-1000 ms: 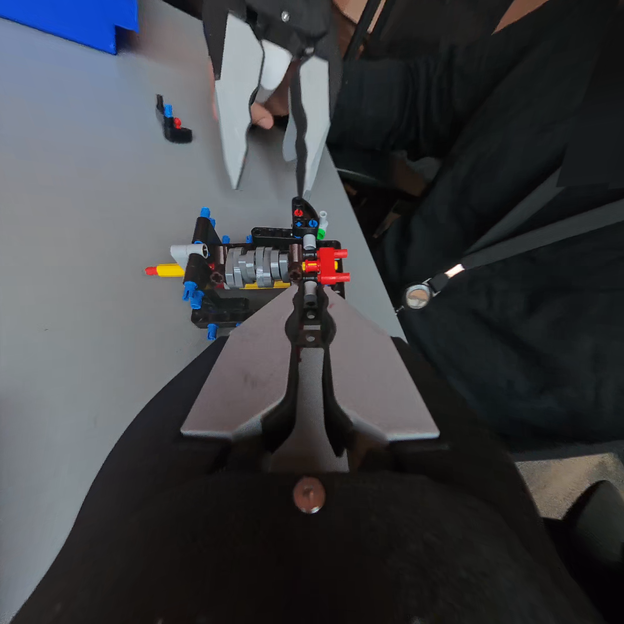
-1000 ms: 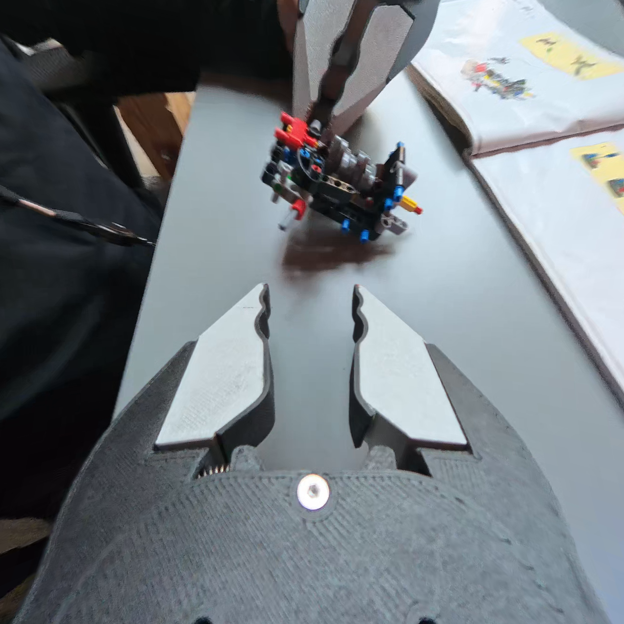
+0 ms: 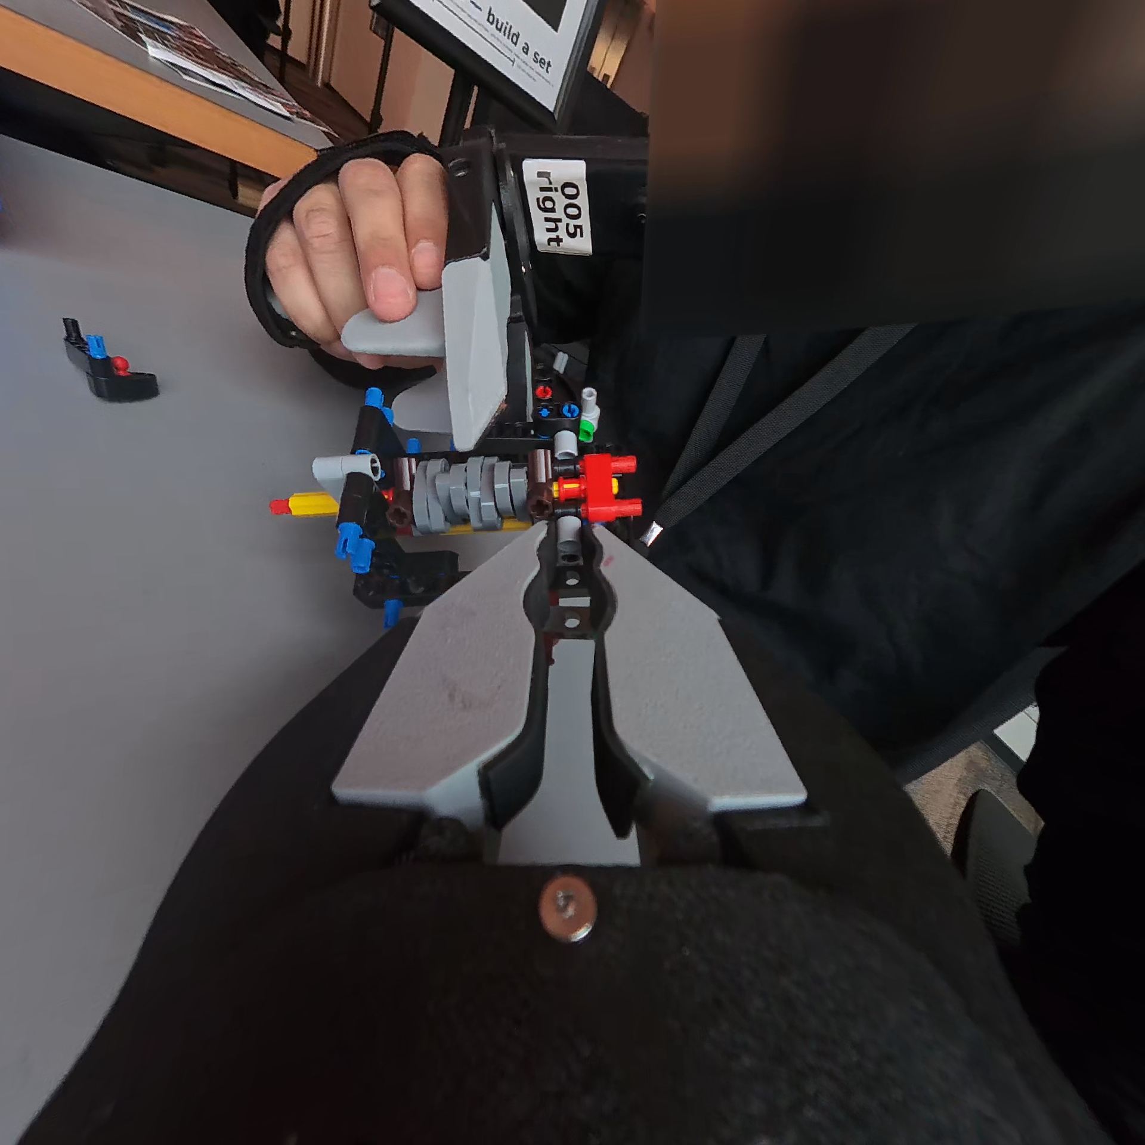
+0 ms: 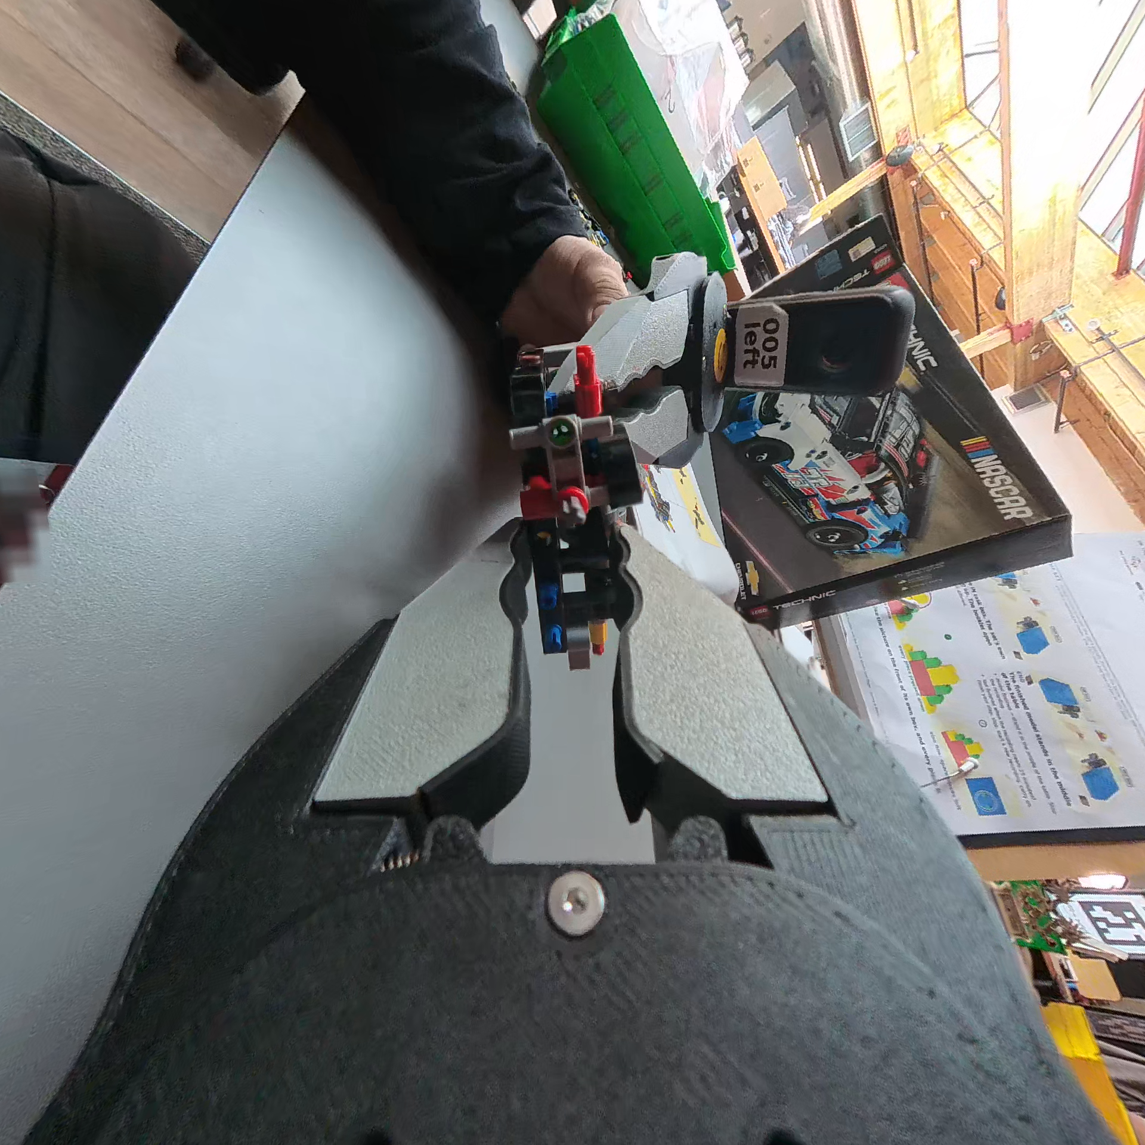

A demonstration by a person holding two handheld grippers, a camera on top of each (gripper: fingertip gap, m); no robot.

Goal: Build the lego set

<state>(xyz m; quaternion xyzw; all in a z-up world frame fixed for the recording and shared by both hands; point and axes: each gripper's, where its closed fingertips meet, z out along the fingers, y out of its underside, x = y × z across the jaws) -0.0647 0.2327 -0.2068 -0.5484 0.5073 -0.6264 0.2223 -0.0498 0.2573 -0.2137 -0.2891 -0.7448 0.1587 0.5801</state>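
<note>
The lego assembly [image 3: 471, 495] at mid-frame is made up of black beams, grey gears, blue pins, a yellow axle and red connectors. A small black piece [image 3: 108, 368] with blue and red pins is seen at left on the pale grey table [image 3: 124, 619]. Grey fingers [image 4: 434, 694] on black bodies are shown. A green bin [image 4: 626, 142] appears at top.

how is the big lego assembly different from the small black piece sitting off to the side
The lego assembly is large and many-coloured, with grey gears, a red end and a yellow axle; the small black piece is a bent beam with just blue and red pins. The assembly is gripped by the left gripper and right gripper; the small piece lies untouched on the table. Both carry blue pins.
</note>
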